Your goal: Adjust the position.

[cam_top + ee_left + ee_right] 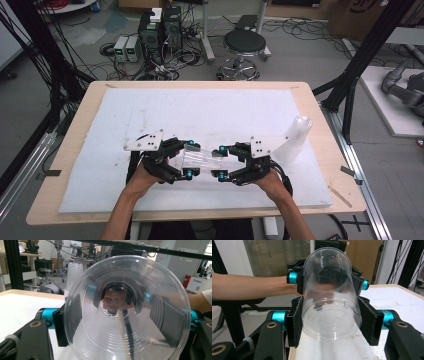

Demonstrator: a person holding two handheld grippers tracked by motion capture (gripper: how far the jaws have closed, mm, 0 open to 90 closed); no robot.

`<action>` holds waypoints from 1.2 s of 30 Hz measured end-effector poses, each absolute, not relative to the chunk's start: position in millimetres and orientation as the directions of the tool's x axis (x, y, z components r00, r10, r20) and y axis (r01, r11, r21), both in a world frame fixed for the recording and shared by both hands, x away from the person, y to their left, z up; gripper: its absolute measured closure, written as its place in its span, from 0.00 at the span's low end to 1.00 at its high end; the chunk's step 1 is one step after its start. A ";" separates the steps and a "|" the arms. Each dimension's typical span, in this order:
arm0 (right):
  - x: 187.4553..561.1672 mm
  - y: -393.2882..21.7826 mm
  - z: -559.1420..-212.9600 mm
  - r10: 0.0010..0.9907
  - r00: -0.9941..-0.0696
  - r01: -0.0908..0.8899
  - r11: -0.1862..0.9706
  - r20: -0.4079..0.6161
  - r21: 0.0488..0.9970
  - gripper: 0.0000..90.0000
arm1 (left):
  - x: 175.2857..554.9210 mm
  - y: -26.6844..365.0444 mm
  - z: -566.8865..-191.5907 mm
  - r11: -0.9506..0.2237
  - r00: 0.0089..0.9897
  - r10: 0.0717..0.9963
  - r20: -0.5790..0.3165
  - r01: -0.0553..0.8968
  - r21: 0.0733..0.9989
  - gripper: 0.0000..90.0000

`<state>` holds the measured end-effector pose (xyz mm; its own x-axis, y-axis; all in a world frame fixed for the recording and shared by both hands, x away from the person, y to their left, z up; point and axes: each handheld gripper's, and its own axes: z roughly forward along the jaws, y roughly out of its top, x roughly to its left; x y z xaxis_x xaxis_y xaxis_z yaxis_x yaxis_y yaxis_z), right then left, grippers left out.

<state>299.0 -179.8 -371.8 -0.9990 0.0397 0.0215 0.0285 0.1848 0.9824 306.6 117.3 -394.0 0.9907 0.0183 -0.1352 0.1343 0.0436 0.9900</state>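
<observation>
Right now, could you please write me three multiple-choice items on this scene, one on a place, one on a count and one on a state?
1. Where is the stack of cups?
A. On the floor
B. On the white mat, at the right
C. On the stool

2. How many hand-held grippers grip the clear cup?
A. None
B. One
C. Two

3. How does the clear cup lie?
A. On its side, off the mat
B. Upright on the mat
C. Upside down on the stack

Answers:
1 B: the high view shows it on the white mat.
2 C: the left hand-held gripper and the right hand-held gripper each clamp an end.
3 A: it spans level between them.
</observation>
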 end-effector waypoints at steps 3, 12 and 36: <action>299.0 -179.7 -371.9 0.038 -0.999 0.030 0.185 0.023 0.982 0.48 | 306.4 117.4 -393.9 0.042 0.990 0.015 -0.138 0.137 0.990 0.29; 299.3 -179.7 -373.4 0.038 -0.999 0.035 0.184 0.028 0.982 0.47 | 306.0 117.6 -393.8 0.034 0.989 0.019 -0.143 0.143 0.989 0.31; 291.9 -192.9 -379.3 0.214 -0.976 0.093 0.239 0.041 0.967 0.21 | 310.3 125.5 -378.0 -0.162 0.988 0.125 -0.091 0.111 0.981 0.31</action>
<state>291.9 -192.9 -379.3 -0.9760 0.2139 0.0407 0.0926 0.2387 0.9667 310.3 125.5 -378.0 0.9880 0.1250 -0.0909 0.1106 -0.1616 0.9806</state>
